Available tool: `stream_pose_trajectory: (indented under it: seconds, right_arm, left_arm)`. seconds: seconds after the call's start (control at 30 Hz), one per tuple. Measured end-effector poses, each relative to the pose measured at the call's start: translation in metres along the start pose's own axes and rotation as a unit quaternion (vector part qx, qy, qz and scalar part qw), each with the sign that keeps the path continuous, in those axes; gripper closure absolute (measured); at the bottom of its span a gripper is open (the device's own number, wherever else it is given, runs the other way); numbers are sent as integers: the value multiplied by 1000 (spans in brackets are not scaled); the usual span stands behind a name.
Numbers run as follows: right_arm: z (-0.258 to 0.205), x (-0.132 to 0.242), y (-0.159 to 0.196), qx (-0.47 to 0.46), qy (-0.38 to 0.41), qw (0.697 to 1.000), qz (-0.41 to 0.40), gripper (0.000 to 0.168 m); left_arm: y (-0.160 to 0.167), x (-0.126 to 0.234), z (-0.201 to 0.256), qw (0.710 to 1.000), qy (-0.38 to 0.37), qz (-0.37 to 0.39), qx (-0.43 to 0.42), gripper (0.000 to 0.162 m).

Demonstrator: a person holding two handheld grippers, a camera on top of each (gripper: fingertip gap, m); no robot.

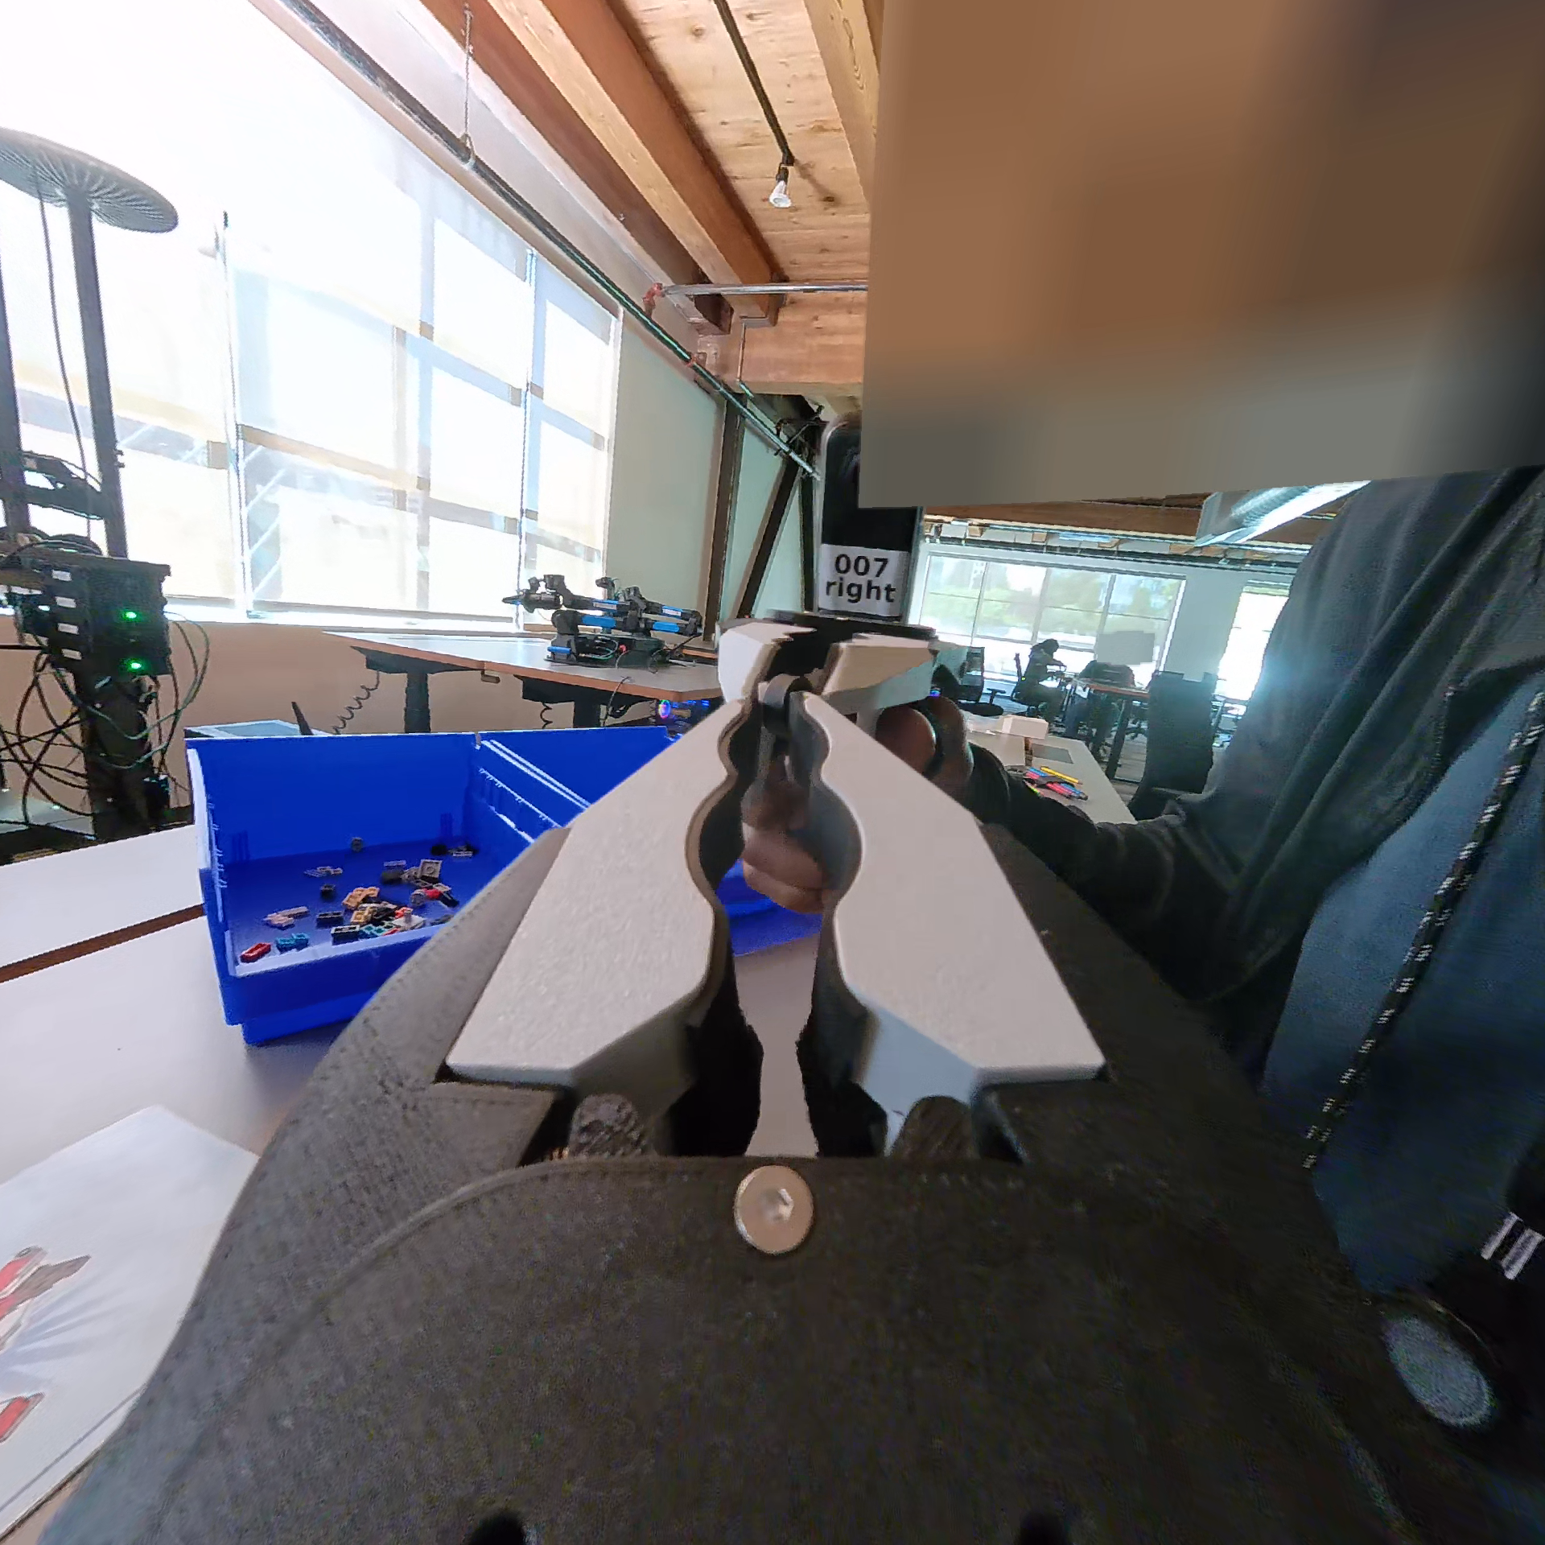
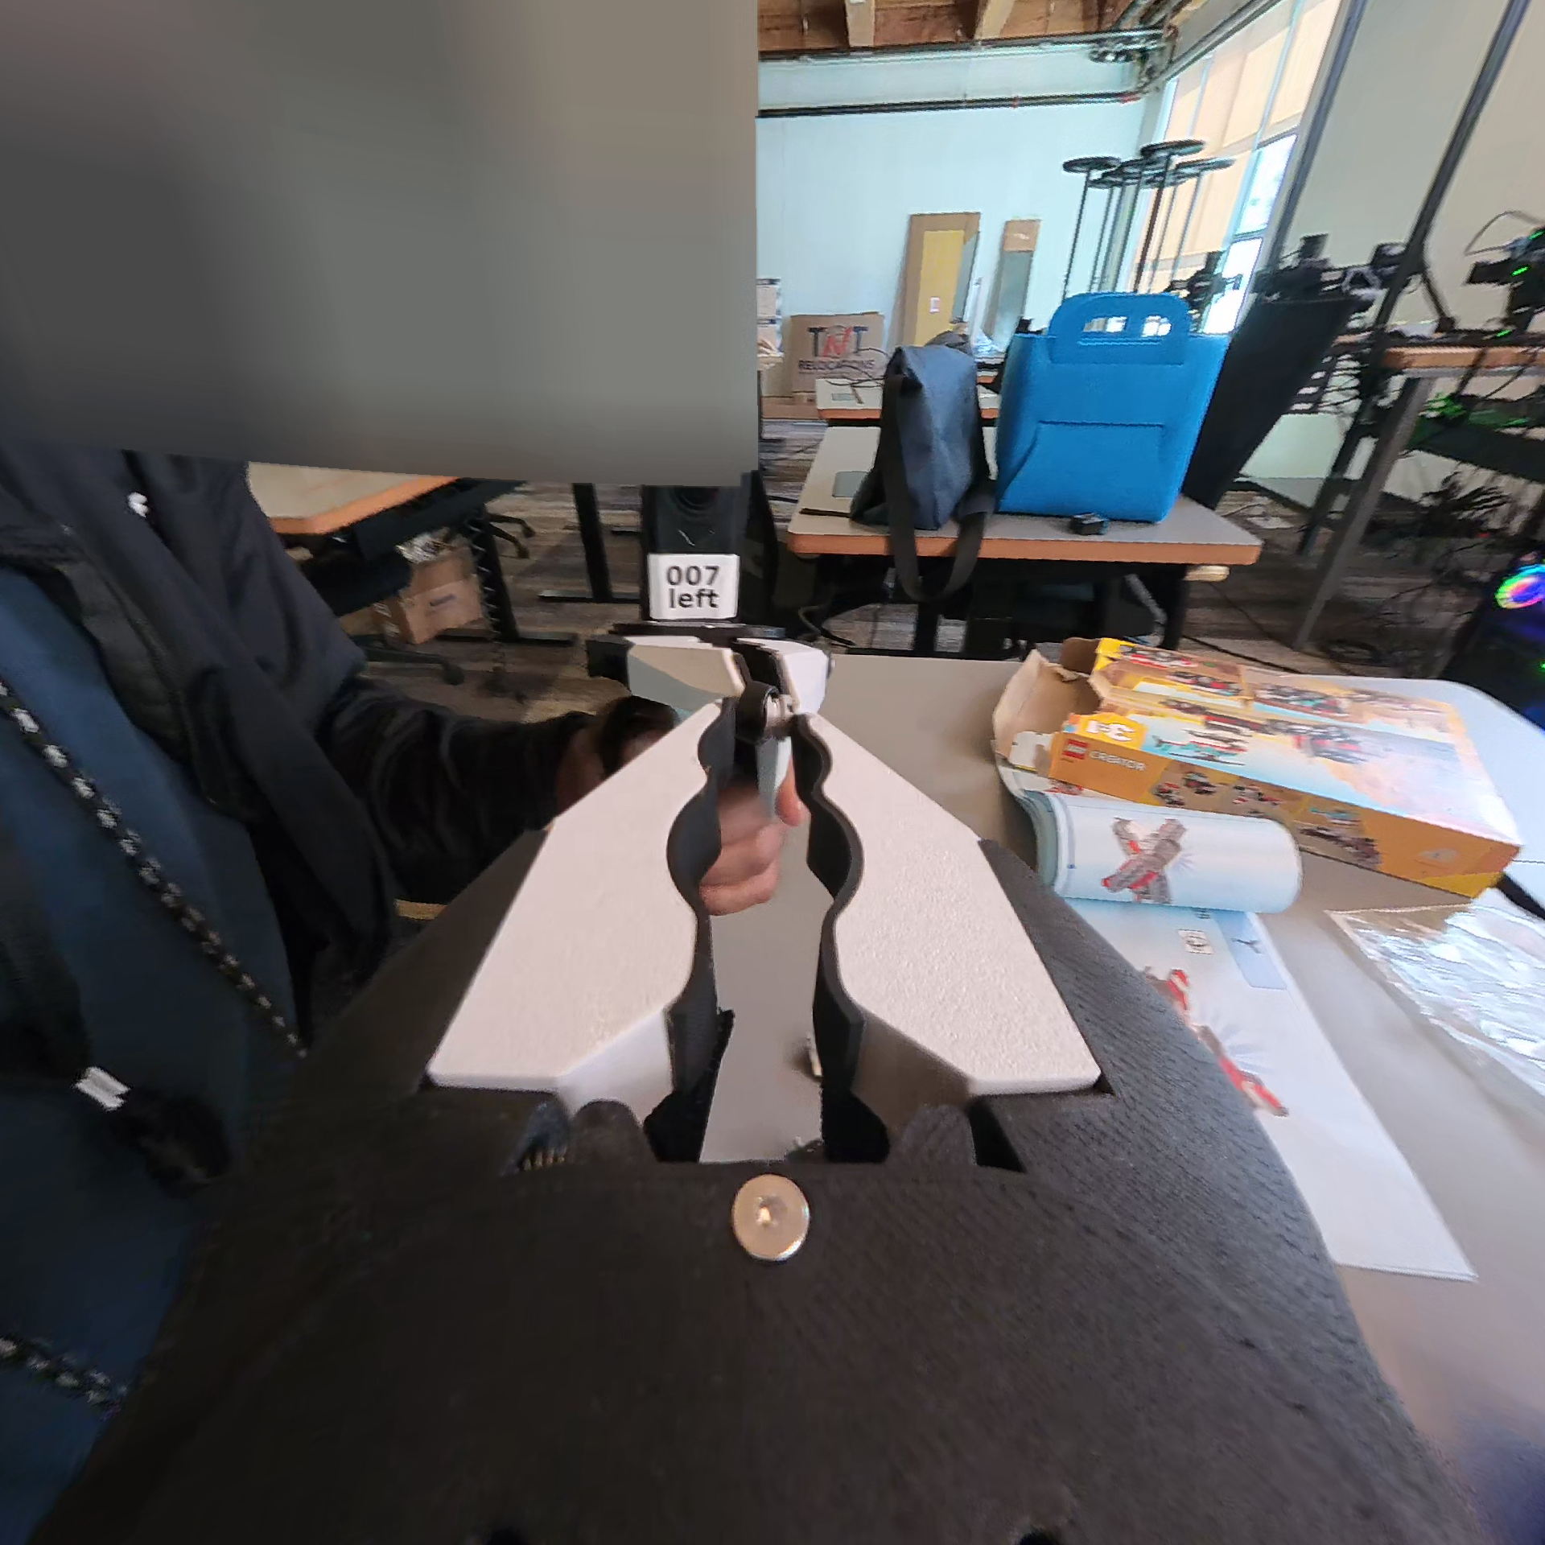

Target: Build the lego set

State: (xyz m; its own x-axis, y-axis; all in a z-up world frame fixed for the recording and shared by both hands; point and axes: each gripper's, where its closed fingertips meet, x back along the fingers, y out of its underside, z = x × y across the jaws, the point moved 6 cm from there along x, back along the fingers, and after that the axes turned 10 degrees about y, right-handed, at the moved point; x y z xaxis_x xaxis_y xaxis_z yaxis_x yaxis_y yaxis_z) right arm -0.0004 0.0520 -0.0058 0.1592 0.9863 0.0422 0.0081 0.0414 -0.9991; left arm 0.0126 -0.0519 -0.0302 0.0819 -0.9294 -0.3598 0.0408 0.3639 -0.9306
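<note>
My two grippers meet tip to tip above the table, in front of a person in a dark jacket. In the left wrist view, my left gripper (image 1: pixel 773 711) is shut on a small black round Lego part (image 1: pixel 773 696). The right gripper (image 1: pixel 804 660) faces it from the far side and touches the same part. In the right wrist view, my right gripper (image 2: pixel 762 715) is shut on the same black round part (image 2: pixel 757 698), which has a grey hub. The left gripper (image 2: pixel 752 660) faces it there. Hands hold both handles behind the tips.
A blue bin (image 1: pixel 276 777) with several loose Lego pieces (image 1: pixel 359 907) stands on the table to the left. An instruction sheet (image 1: pixel 92 1254) lies near the front left. To the right are a yellow Lego box (image 2: pixel 1304 777), a curled booklet (image 2: pixel 1170 861) and a clear plastic bag (image 2: pixel 1455 986). My left and right fingertips are right by each other.
</note>
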Motion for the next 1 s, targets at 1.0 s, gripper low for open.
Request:
stream_pose_trajectory:
  seconds: [1.0]
  right_arm:
    - [-6, -2, 0, 60, 21, 998, -22, 156]
  left_arm:
    - [0, 3, 2, 999, -7, -35, -36, 153]
